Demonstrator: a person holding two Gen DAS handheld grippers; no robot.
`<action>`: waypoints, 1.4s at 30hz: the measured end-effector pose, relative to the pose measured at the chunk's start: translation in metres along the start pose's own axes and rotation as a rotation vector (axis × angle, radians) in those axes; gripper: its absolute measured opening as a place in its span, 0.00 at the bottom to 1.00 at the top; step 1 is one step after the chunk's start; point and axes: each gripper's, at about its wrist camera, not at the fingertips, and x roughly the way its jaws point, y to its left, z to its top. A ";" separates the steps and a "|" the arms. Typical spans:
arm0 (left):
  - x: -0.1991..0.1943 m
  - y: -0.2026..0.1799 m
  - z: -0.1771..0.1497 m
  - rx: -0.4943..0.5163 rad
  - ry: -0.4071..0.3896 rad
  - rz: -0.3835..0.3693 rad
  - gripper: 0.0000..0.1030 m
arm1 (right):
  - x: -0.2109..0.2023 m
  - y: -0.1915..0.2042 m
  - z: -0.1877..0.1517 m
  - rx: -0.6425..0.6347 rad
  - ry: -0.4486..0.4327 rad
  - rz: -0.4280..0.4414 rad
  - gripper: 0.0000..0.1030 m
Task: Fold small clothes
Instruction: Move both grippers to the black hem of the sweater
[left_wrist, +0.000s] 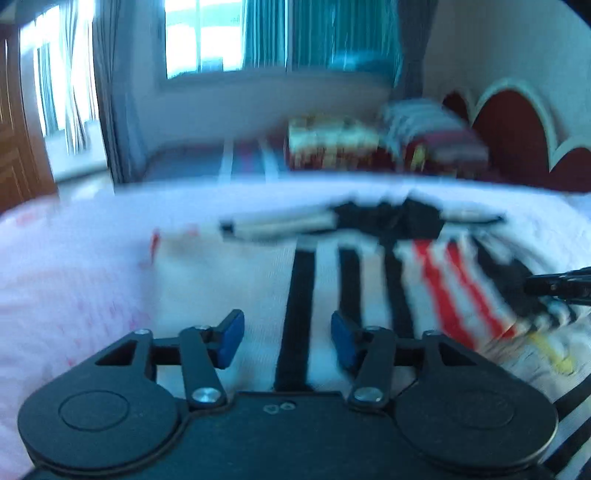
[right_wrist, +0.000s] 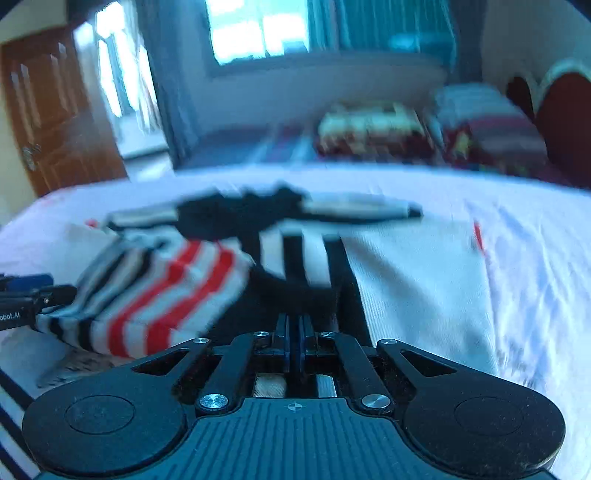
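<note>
A white garment with black stripes and a black collar lies spread on the bed. A red, white and black striped fold of cloth is raised across it. My left gripper hovers over the white part with its blue pads apart and nothing pinched; in the right wrist view the left gripper shows at the far left, by the fold's edge. My right gripper is shut, and dark fabric from that fold runs up into its tips. In the left wrist view the right gripper enters from the right edge. Both views are blurred.
A pale sheet covers the bed. Stacked patterned bedding sits at the far side beside a red headboard. A wooden door stands at the left, with curtained windows behind.
</note>
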 end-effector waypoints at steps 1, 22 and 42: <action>0.006 -0.003 -0.001 0.009 0.039 0.018 0.52 | 0.006 -0.001 -0.003 -0.007 0.035 -0.003 0.02; -0.187 0.049 -0.142 -0.171 0.196 -0.009 0.61 | -0.233 -0.097 -0.140 0.478 0.104 0.067 0.70; -0.263 0.028 -0.187 -0.093 0.202 -0.070 0.56 | -0.305 -0.027 -0.199 0.525 0.111 0.070 0.69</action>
